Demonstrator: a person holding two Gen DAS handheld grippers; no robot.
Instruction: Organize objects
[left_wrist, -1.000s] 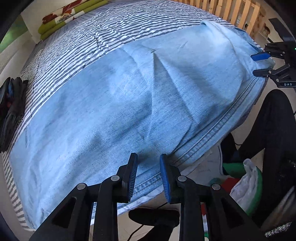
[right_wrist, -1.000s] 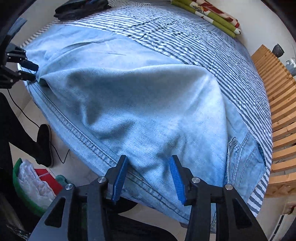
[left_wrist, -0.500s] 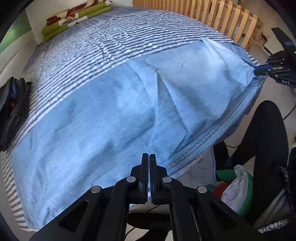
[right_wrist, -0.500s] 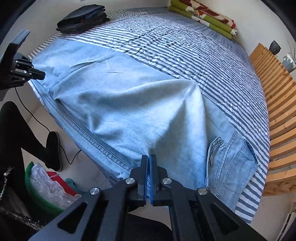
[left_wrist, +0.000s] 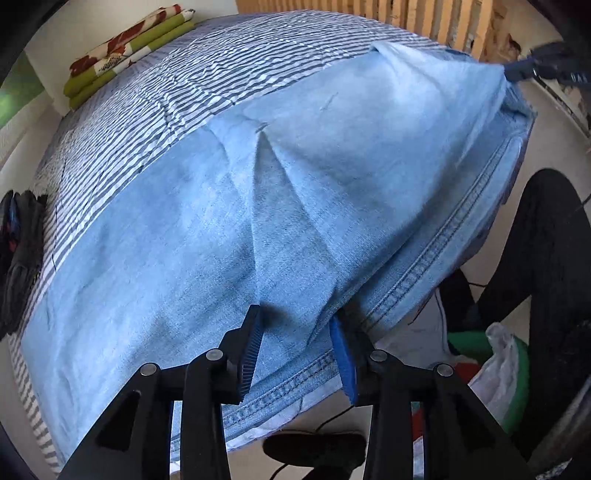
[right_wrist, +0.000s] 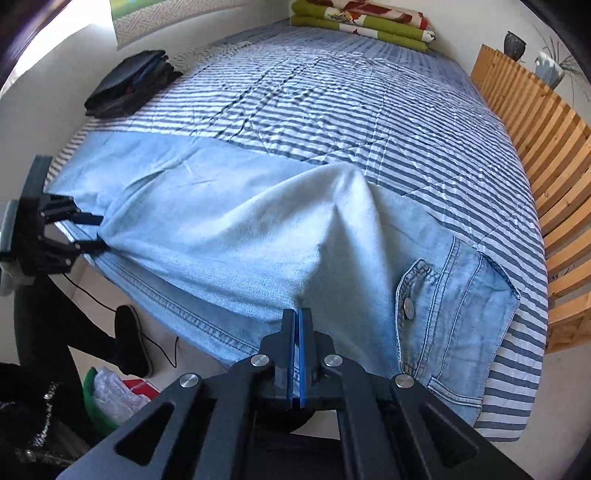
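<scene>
Now | right gripper (right_wrist: 295, 325) pinching denim shirt (right_wrist: 258, 236) edge | left gripper (left_wrist: 295, 332) opening, shirt fold between pads

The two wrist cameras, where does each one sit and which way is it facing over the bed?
Left wrist: rides the left tongs, aimed steeply down at the denim garment on the striped bed; its jaws are opening with a fabric fold between them; a black-clad leg shows.
Right wrist: rides the right tongs, shut on the garment's lifted edge; a black shoe shows lower left.
Shared: the garment, the folded green blanket, the dark folded clothes, and each other's tongs.
</scene>
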